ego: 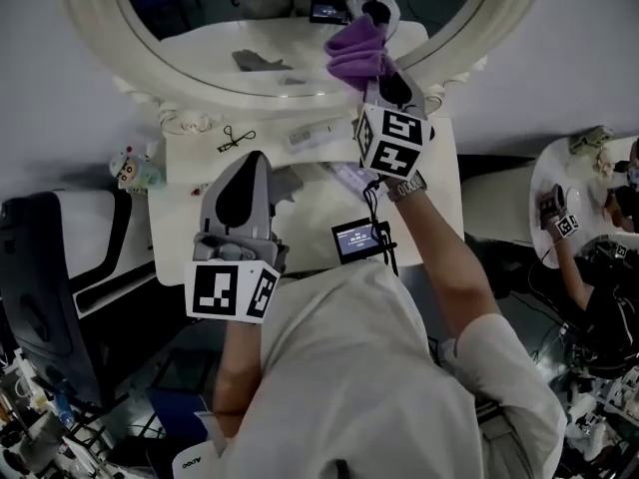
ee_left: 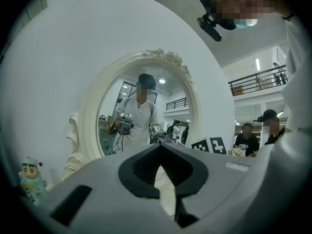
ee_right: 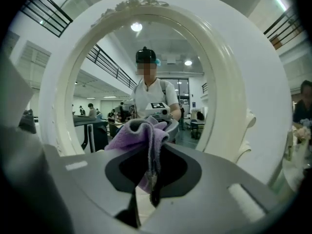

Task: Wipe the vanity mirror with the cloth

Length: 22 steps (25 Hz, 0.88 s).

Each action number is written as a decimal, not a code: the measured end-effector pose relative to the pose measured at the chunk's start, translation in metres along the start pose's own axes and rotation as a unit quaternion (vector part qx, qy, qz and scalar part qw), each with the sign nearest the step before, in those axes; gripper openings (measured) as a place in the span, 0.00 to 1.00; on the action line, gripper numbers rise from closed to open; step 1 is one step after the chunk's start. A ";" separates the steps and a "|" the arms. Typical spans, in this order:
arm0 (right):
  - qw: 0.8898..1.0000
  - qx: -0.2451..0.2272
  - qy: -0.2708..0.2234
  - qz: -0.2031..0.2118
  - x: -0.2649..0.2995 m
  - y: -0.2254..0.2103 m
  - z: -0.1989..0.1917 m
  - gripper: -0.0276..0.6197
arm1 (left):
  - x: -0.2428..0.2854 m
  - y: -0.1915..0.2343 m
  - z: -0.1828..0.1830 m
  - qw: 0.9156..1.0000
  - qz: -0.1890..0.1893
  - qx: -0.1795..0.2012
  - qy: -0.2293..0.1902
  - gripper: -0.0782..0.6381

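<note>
The right gripper (ee_right: 150, 179) has its jaws pressed together on a purple cloth (ee_right: 139, 133), pinching a fold so the rest bunches up in a soft wad ahead of the tips. That grip probably serves to put cloth, not hard plastic, against the glass.

In the head view, the right gripper (ego: 379, 60) reaches forward at upper centre. The cloth (ego: 351, 50) sits at the lower edge of the oval vanity mirror (ego: 200, 28), over the cream frame and onto the glass. Its reflection meets it directly above, so it looks to be against the glass or just short of it. Contact cannot be confirmed.

The left gripper (ee_left: 162, 147) has its jaws closed, with nothing between them. In the head view, the left gripper (ego: 252, 163) is held low at centre left, above the white vanity table (ego: 300, 223) and well apart from the mirror. It appears to be parked out of the way, since wiping needs one tool.

The right gripper view faces the mirror (ee_right: 97, 82) squarely, and the carved frame fills the picture. The left gripper view shows the mirror (ee_left: 146, 111) farther off, at centre left.

On the table sit a white tube (ego: 315, 133), a black clip (ego: 235, 138) and, at the left edge, a small figurine (ego: 130, 168). A small screen (ego: 359, 239) hangs below the right wrist.

Most of the glass lies above and to the left of the cloth, so the wiping looks to be at an early stage.
</note>
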State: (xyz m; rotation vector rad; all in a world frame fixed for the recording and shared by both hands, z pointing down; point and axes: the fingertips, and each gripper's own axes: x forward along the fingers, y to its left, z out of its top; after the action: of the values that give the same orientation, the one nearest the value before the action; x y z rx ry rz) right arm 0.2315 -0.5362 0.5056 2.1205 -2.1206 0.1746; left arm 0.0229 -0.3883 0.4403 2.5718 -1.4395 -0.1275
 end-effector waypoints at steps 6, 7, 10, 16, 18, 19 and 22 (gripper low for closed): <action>0.996 -0.025 -0.002 0.085 0.005 0.084 -0.004 0.13 | -0.032 0.021 0.007 0.998 0.056 0.015 0.003 0.11; 0.995 -0.025 0.002 0.097 0.008 0.098 -0.008 0.13 | -0.040 0.025 0.008 0.997 0.070 0.019 0.004 0.11; 0.991 -0.019 0.011 0.131 0.013 0.138 -0.019 0.13 | -0.067 0.040 0.008 0.993 0.117 0.027 0.008 0.11; 0.983 -0.023 0.019 0.183 0.020 0.206 -0.032 0.13 | -0.110 0.063 0.007 0.982 0.187 0.037 0.017 0.11; 0.983 -0.028 0.024 0.181 0.024 0.217 -0.037 0.13 | -0.121 0.067 0.006 0.979 0.199 0.040 0.021 0.11; 0.983 -0.031 0.024 0.177 0.026 0.220 -0.039 0.13 | -0.126 0.069 0.005 0.978 0.204 0.039 0.022 0.11; 0.985 -0.038 0.019 0.164 0.034 0.221 -0.045 0.13 | -0.137 0.075 0.004 0.975 0.215 0.039 0.025 0.11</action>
State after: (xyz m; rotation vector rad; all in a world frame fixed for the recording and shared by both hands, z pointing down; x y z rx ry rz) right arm 0.0114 -0.5610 0.5590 1.7003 -2.3989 0.1622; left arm -0.1121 -0.3106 0.4494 2.2321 -1.9731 0.0591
